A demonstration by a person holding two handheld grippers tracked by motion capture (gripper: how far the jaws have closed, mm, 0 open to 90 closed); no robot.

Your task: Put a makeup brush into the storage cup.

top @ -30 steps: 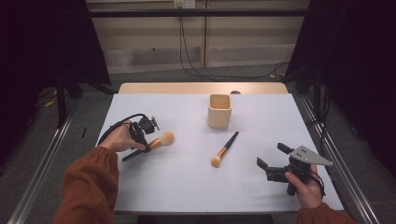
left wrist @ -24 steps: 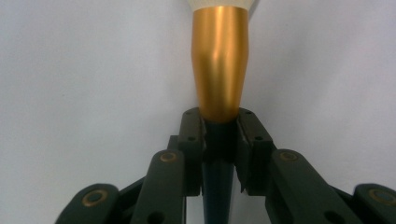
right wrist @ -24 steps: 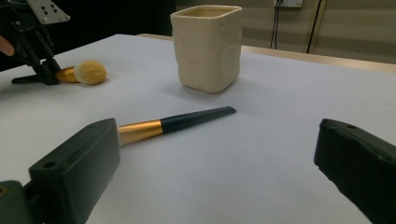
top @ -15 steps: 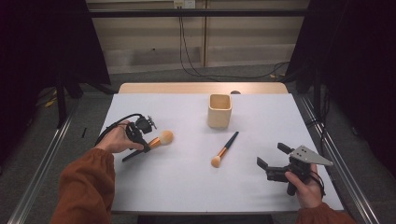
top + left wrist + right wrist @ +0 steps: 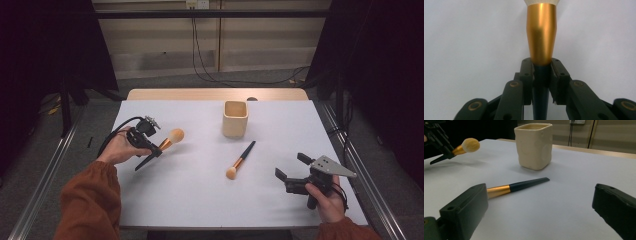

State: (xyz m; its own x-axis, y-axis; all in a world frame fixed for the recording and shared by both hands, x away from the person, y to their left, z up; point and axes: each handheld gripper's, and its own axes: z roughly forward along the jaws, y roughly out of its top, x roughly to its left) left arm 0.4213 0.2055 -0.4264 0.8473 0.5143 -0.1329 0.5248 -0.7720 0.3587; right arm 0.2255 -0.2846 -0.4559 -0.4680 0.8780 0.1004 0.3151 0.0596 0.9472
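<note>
held brush (image 5: 161, 145), bristles up-right, handle down-left

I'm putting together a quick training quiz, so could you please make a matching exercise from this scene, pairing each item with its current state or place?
Items:
1. Left tongs
2. Right tongs
3. Cream cup
4. Second brush

States:
A. Lying flat on the white table
B. Open, holding nothing
C. Standing upright behind the flat brush
D. Shut on a held brush

Pairs: 1-D, 2-B, 3-C, 4-A
</note>
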